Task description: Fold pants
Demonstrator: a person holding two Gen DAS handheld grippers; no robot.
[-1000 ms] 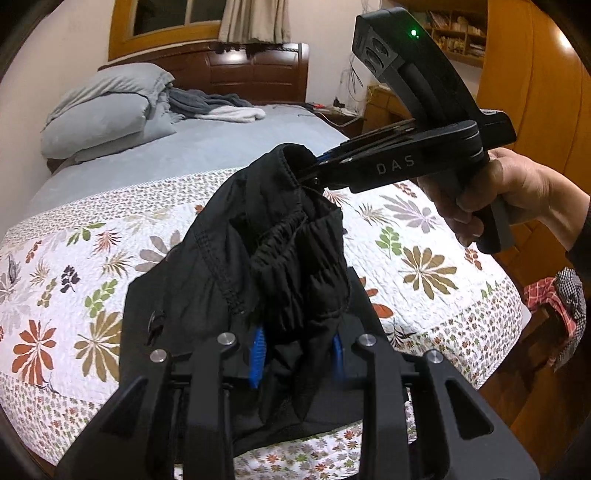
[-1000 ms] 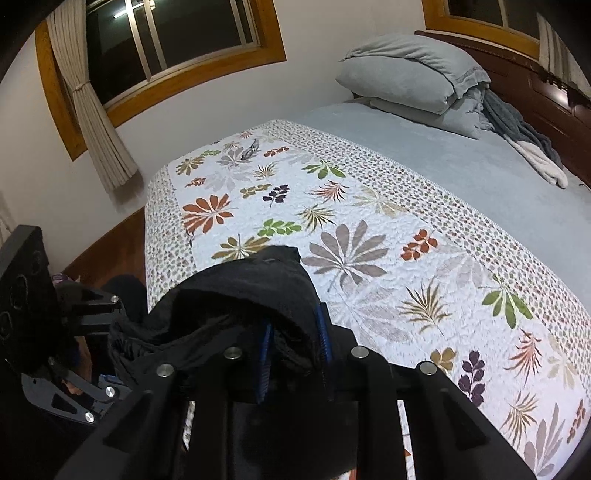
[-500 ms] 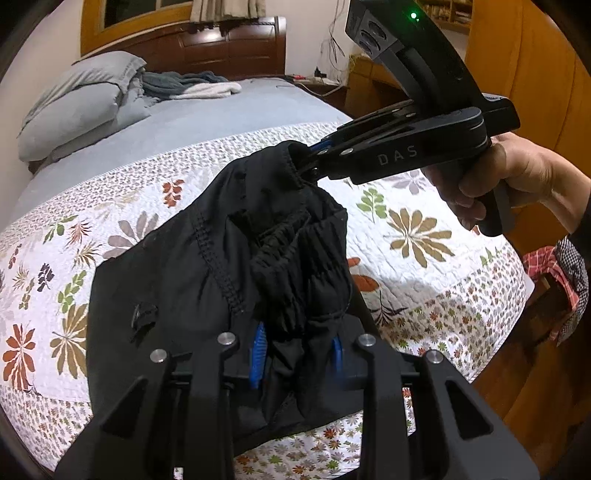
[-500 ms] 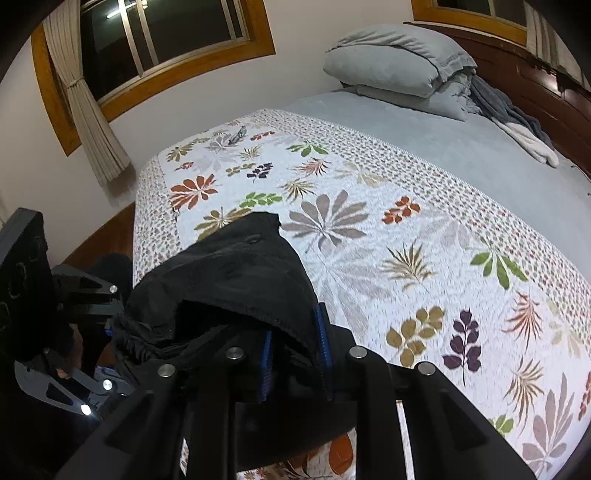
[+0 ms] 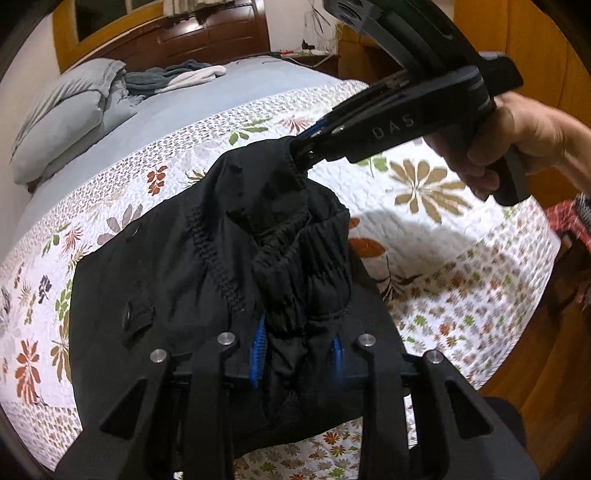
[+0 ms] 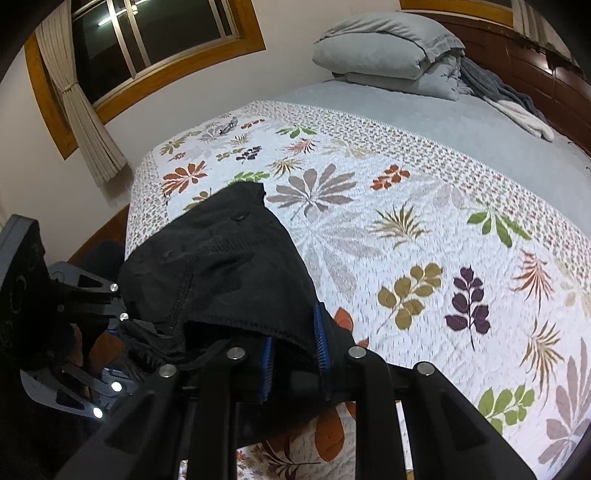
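Black pants (image 5: pixel 184 280) hang bunched between both grippers, low over the floral quilt (image 5: pixel 424 206). My left gripper (image 5: pixel 297 354) is shut on the gathered elastic waistband, blue pads pressed into the cloth. In the left wrist view the right gripper (image 5: pixel 304 147) comes in from the upper right in a person's hand (image 5: pixel 517 147) and pinches the far edge of the pants. In the right wrist view my right gripper (image 6: pixel 293 354) is shut on a fold of the black pants (image 6: pixel 221 266), and the left gripper (image 6: pixel 118 314) shows at the left edge.
Grey pillows (image 6: pixel 384 48) and a heap of grey and white cloth (image 6: pixel 517 107) lie at the head of the bed by the dark wooden headboard (image 5: pixel 207 33). A window with curtains (image 6: pixel 81 103) is on the far wall. The wooden floor (image 5: pixel 535 369) lies past the bed's edge.
Both grippers have come down toward the quilt with the pants still held. More of the pants' lower part now spreads over the bed. The bed fills more of both views.
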